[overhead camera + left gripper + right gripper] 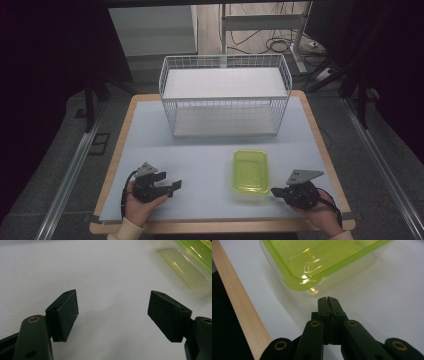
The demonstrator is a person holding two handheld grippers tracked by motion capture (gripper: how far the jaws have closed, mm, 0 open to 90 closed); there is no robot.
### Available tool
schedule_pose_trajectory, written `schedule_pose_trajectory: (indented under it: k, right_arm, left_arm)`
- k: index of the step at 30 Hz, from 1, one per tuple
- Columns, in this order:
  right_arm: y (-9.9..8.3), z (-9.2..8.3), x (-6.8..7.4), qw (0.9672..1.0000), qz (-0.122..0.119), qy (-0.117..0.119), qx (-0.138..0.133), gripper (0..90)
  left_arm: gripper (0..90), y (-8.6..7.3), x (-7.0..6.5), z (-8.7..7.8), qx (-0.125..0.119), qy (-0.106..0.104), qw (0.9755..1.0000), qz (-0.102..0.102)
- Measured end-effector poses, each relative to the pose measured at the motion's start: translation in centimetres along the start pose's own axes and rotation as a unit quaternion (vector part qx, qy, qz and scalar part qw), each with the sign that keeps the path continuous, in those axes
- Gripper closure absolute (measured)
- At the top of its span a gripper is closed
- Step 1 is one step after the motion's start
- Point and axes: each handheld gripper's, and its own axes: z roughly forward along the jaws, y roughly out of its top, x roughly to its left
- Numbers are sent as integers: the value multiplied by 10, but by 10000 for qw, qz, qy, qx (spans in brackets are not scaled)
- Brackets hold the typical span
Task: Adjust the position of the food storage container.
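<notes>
A translucent yellow-green plastic container (pixel 250 171) sits on the white table top, right of centre near the front; its corner (pixel 312 267) is close in the right gripper view and an edge (pixel 190 262) lies at the upper right of the left gripper view. My right gripper (pixel 274 191) is shut, jaws pressed together with nothing between them, its tip (pixel 328 299) just short of the container's near corner. At the front left my left gripper (pixel 176 186) stands open over bare table, pads (pixel 66 315) far apart and empty, pointing toward the container.
A white wire basket (pixel 225 95) with a white shelf inside stands at the back middle of the table. The wooden table edge (pixel 239 307) runs close beside the right gripper. Dark curtains and metal floor rails flank the table.
</notes>
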Motion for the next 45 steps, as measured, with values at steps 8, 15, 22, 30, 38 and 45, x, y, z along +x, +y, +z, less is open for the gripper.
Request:
schedule_pose_trajectory:
  k: [8, 15, 22, 30, 38, 45]
  right_arm:
    - [4, 9, 6, 9999, -18, 148, -21, 900]
    - [7, 15, 12, 9998, -120, 124, 27, 900]
    - [14, 24, 24, 9994, -323, 119, 20, 900]
    - [25, 40, 36, 9989, -436, 191, -13, 900]
    - [38, 55, 47, 9980, -586, 210, -72, 900]
    - [41, 60, 50, 9977, -609, 278, -66, 900]
  left_arm:
    - [239, 0, 2, 1, 18, -2, 10000, -15]
    - [239, 0, 1, 0, 30, -12, 10000, 5]
    - [239, 0, 1, 0, 52, -24, 10000, 0]
    - [238, 0, 2, 1, 80, -35, 10000, 6]
    - [238, 0, 2, 0, 66, -31, 10000, -3]
    - [239, 0, 2, 0, 67, -27, 10000, -6]
